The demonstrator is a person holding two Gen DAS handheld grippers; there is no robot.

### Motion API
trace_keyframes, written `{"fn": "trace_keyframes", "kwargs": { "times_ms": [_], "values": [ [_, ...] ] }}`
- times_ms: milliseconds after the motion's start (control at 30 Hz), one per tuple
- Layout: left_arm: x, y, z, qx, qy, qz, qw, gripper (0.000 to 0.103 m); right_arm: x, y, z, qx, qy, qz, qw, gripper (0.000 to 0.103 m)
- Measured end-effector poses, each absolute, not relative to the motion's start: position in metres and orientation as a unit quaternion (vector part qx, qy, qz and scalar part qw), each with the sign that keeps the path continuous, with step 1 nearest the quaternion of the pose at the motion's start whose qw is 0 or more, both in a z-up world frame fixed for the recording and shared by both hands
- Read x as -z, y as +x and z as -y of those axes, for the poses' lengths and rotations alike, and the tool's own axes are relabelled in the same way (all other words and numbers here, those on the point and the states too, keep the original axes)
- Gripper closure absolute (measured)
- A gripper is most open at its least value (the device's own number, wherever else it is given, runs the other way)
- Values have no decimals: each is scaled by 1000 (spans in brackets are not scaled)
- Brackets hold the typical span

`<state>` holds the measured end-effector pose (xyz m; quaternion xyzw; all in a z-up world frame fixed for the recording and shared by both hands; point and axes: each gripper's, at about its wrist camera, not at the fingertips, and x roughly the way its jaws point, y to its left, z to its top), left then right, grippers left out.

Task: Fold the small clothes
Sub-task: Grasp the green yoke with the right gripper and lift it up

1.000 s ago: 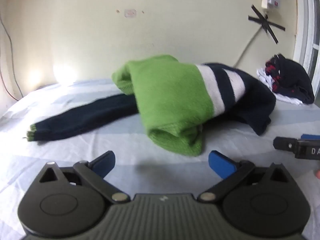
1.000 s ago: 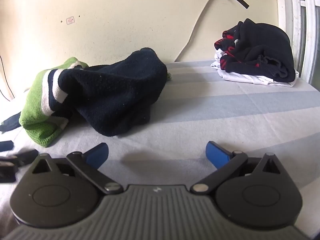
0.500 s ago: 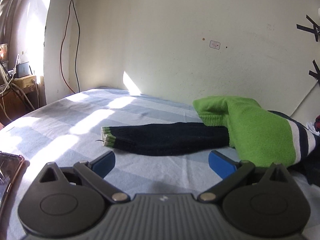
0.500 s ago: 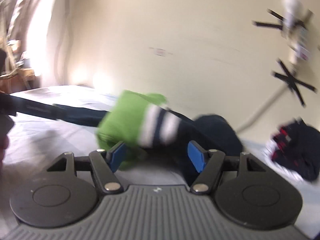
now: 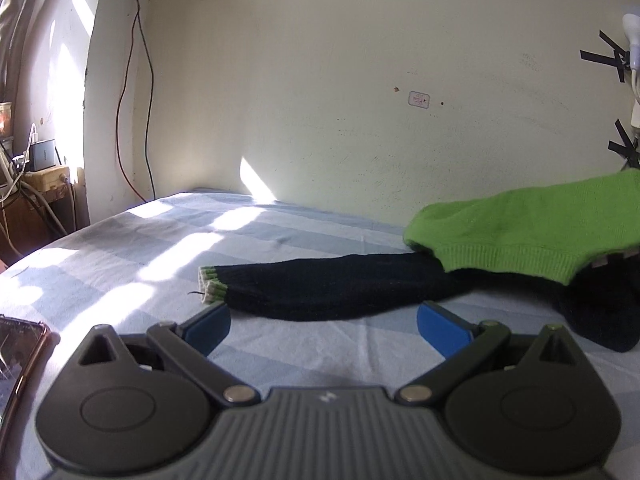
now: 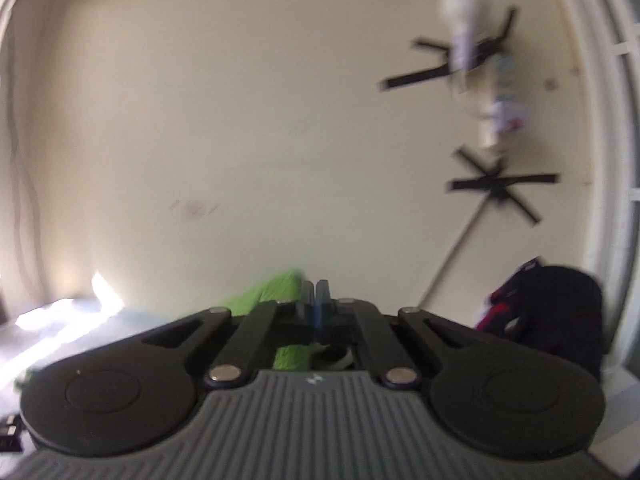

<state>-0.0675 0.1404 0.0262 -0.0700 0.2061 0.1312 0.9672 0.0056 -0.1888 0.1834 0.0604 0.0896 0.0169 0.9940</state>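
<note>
A small green and navy sweater (image 5: 532, 232) lies on the striped bed sheet (image 5: 200, 248), its green body raised at the right. Its navy sleeve (image 5: 320, 288) with a green-striped cuff stretches left, just beyond my left gripper (image 5: 322, 330), which is open and empty above the sheet. In the blurred right wrist view my right gripper (image 6: 316, 300) has its jaws together, with the green knit (image 6: 280, 292) right at and under them. Whether cloth is pinched between them is hard to tell.
A pile of dark folded clothes (image 6: 552, 320) sits at the right by the window frame. A phone (image 5: 20, 352) lies at the sheet's left edge. A cluttered stand with cables (image 5: 36, 172) stands at far left. Taped cables (image 6: 496, 184) run on the wall.
The right gripper has shut at the green part of the sweater and tilted up. The left gripper has moved closer to the navy sleeve and stayed open.
</note>
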Motion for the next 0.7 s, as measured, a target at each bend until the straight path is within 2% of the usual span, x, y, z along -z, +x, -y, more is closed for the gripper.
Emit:
{"fn": "trace_keyframes", "kwargs": {
  "times_ms": [67, 133, 167, 233, 267, 300, 367, 500, 633, 667, 700],
  "values": [
    [-27, -64, -133, -122, -50, -213, 968, 0, -202, -3, 232, 58, 62, -67, 994, 100],
    [-27, -60, -124, -115, -30, -215, 969, 0, -205, -10, 257, 110, 43, -76, 990, 95],
    [-27, -60, -121, -115, -22, -213, 970, 0, -204, -17, 264, 103, 45, -89, 990, 95],
    [-26, -60, -114, -117, -7, -211, 970, 0, -195, -33, 255, 39, 36, -108, 993, 88],
    [-25, -60, -112, -119, -2, -211, 970, 0, -187, -37, 232, -1, 7, -117, 993, 70],
    [-26, -60, -109, -122, 1, -212, 970, 0, -179, -44, 215, -37, -26, -122, 991, 44],
    [-25, -61, -107, -125, 4, -214, 969, 0, -155, -53, 159, -99, -120, -122, 980, 26],
    [-26, -68, -110, -125, 1, -200, 972, 0, -97, -70, 70, -154, -384, -73, 907, 23],
    [-28, -71, -109, -120, 1, -188, 975, 0, -43, -37, 35, -140, -535, -54, 831, 24],
    [-28, -70, -109, -120, 0, -189, 975, 0, -38, -31, 31, -138, -545, -59, 825, 33],
    [-28, -70, -111, -119, -2, -190, 975, 0, -40, -19, 32, -137, -541, -66, 827, 57]
  ]
}}
